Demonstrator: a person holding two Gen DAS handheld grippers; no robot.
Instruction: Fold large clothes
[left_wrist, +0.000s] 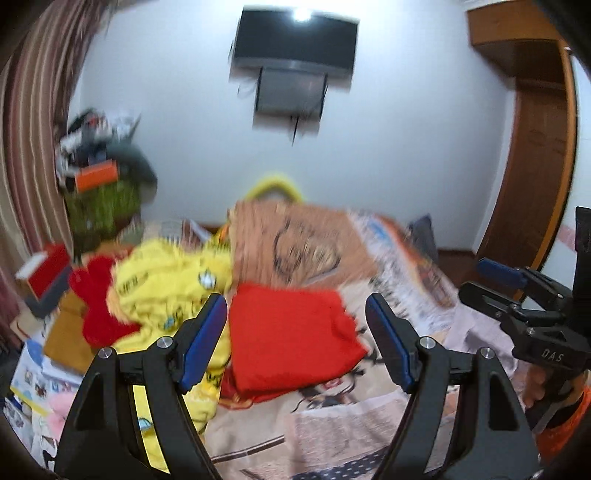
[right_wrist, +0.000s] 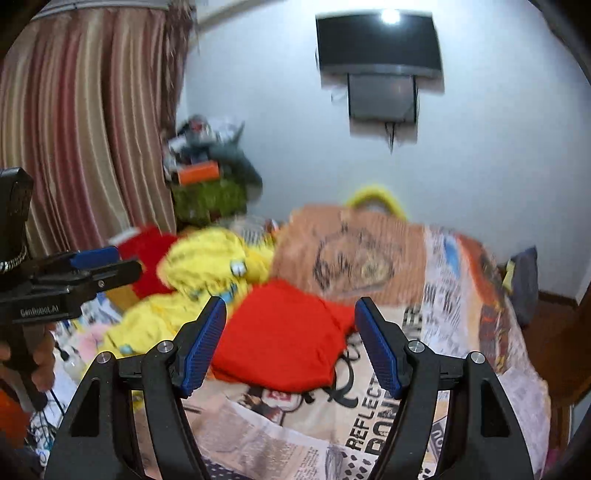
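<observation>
A folded red garment lies on the bed. Behind it sits a folded tan garment with a dark printed drawing. To the left, a yellow garment is crumpled in a heap, with a second red piece beside it. My left gripper hangs open above the bed, nothing between its blue pads. My right gripper is also open and empty, raised over the red garment. Each gripper shows at the edge of the other's view, the right gripper and the left gripper.
The bed has a printed newspaper-style cover. A cluttered stand and striped curtain are at the left. A dark screen hangs on the white wall. A wooden wardrobe stands at the right. Boxes sit beside the bed.
</observation>
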